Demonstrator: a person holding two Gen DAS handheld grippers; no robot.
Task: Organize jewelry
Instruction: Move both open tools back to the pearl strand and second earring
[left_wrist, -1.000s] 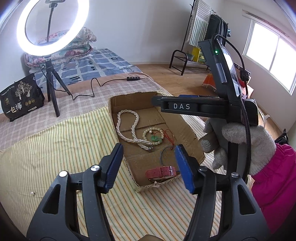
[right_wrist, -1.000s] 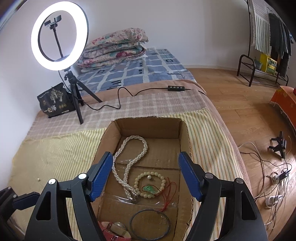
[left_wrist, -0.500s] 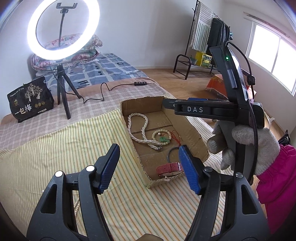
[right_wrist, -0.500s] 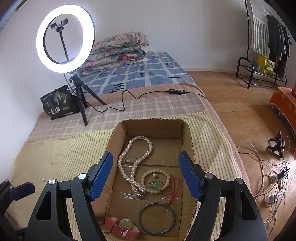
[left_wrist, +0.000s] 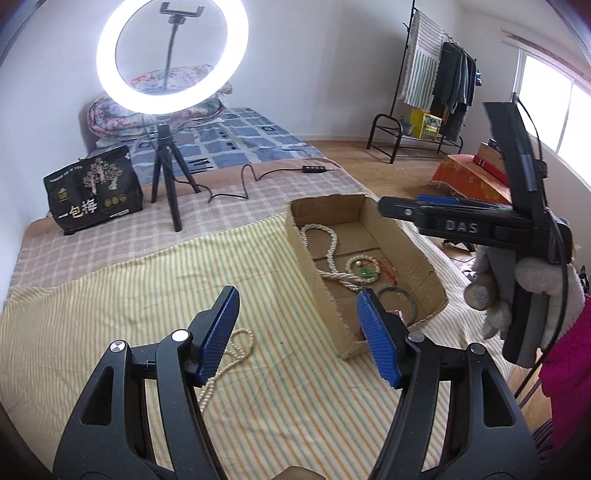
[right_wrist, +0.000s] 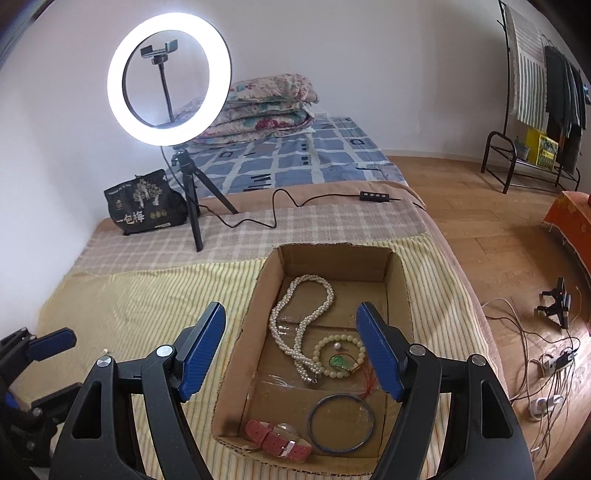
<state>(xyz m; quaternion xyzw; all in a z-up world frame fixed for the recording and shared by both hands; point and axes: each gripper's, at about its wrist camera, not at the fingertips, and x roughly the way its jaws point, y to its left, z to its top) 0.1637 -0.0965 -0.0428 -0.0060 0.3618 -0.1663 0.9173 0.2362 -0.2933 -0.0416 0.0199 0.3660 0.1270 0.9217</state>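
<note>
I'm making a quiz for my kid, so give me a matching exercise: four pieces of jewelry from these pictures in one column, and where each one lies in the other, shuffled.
Things:
1. thin pearl strand
2. pink watch
3. dark bangle
4. green pendant

Places:
A. inside the ring of the pale bead bracelet
B. near left corner of the cardboard box
C. on the striped cloth, outside the box
D. right of the watch, in the box

Pairs: 1-C, 2-B, 3-D, 4-A

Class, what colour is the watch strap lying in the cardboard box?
The watch strap is pinkish red; the right wrist view shows it best.
</note>
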